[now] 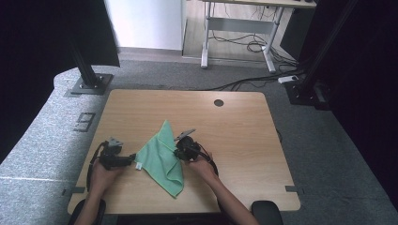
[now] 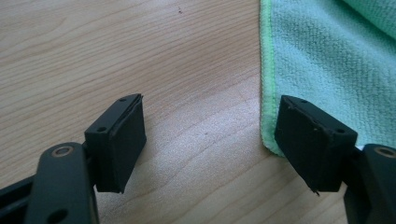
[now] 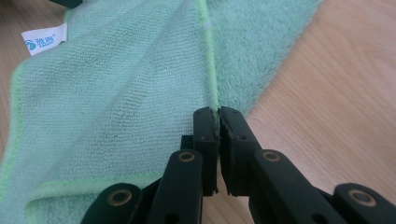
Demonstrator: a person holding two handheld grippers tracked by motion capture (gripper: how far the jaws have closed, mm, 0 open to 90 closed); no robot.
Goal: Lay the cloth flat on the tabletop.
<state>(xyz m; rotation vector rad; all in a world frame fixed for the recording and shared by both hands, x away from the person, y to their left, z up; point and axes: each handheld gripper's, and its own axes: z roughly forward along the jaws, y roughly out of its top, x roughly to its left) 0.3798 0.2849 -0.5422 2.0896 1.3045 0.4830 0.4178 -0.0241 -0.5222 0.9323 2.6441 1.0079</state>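
Green cloth (image 1: 164, 157) lies rumpled on the table (image 1: 234, 126) between the two grippers, one flap folded over so a hemmed edge runs straight up to the right gripper's (image 3: 218, 114) tips; a white label (image 3: 45, 38) sits at the cloth's far corner, well beyond those jaws and to their left. Right gripper: jaws pinched tight on that hemmed edge, cloth spreading ahead of and to the left of them, bare wood to their right. Left gripper (image 2: 210, 126): jaws stand wide apart with bare wood between them, the cloth's hem just at the tip of one jaw, not clamped.
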